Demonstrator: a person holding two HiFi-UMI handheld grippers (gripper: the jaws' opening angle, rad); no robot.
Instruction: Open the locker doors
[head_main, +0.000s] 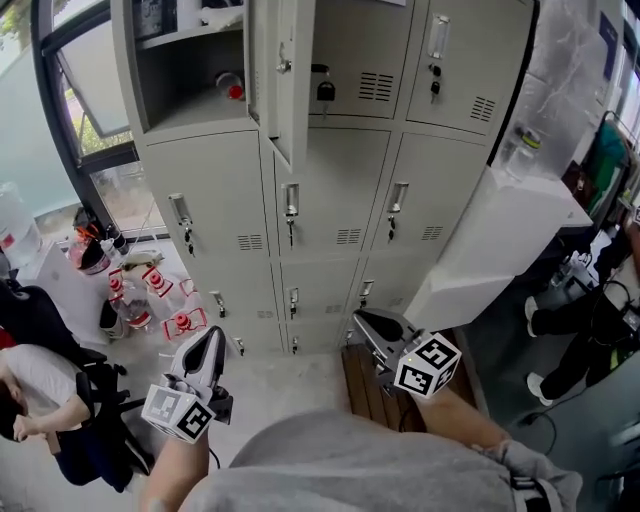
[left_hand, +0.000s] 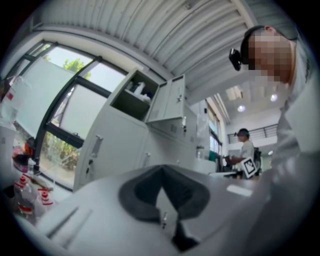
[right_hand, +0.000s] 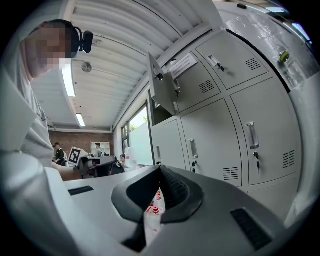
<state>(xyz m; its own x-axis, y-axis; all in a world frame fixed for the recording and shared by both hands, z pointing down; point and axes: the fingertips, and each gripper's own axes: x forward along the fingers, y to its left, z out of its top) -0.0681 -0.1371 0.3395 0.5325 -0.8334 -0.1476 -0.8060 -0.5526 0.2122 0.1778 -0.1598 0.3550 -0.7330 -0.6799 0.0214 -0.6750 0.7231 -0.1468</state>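
Right gripper view alone: brick wall (right_hand: 80, 137)

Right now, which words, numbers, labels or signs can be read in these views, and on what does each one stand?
No text here can be read.
Paper label on a closed top locker door: print too small to read.
Red-and-white labels on the floor bottles: too blurred to read.

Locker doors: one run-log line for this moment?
open: upper-left pale grey metal locker door | other visible doors: closed | left gripper: shut, empty | right gripper: shut, empty | contact: none
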